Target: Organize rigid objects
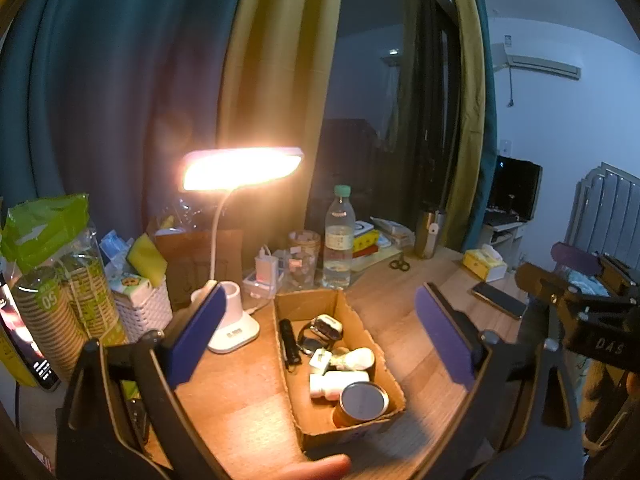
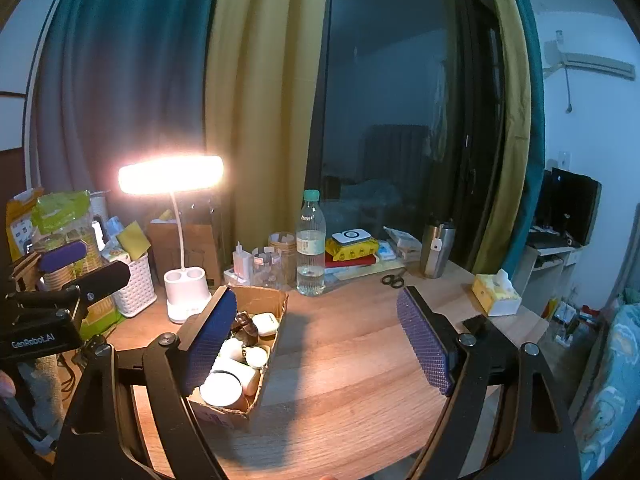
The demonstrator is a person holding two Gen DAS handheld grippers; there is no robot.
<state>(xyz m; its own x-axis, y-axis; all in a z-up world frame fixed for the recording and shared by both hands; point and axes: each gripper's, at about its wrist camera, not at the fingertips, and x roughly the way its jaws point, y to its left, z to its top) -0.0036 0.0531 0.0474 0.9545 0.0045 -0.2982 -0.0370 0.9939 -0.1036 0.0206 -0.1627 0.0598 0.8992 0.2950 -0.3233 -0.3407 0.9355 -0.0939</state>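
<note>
On the lamp-lit wooden desk (image 1: 248, 392), near its front, stood the shallow brown cardboard box (image 1: 304, 304) with the task's rigid things already inside: a black cylindrical flashlight (image 1: 289, 345), a dark-strapped wristwatch (image 1: 322, 330), a white plug adapter (image 1: 320, 360), small white plastic bottles (image 1: 338, 384) and a round metal-lidded tin (image 1: 363, 400). Hung over the box, the left gripper (image 1: 316, 344), blue pads spread wide and released, nothing between them but open air above the carton. Held beside it, the right gripper (image 2: 316, 344), likewise released and empty, its left pad (image 2: 212, 340) masking part of the box, the rest over bare wood. Judged to be the moment just after a drop-off, or the close of the sorting, with no loose small item left near the box. Well apart at the desk's far edge lay black scissors (image 2: 393, 280), a yellow tissue box (image 2: 496, 294) and a dark smartphone (image 1: 500, 300). Needed next, probably: a choice of any remaining rigid piece, a reach clear of the white desk lamp (image 2: 188, 288) and clear water bottle (image 2: 311, 248), then a squared grip.
</note>
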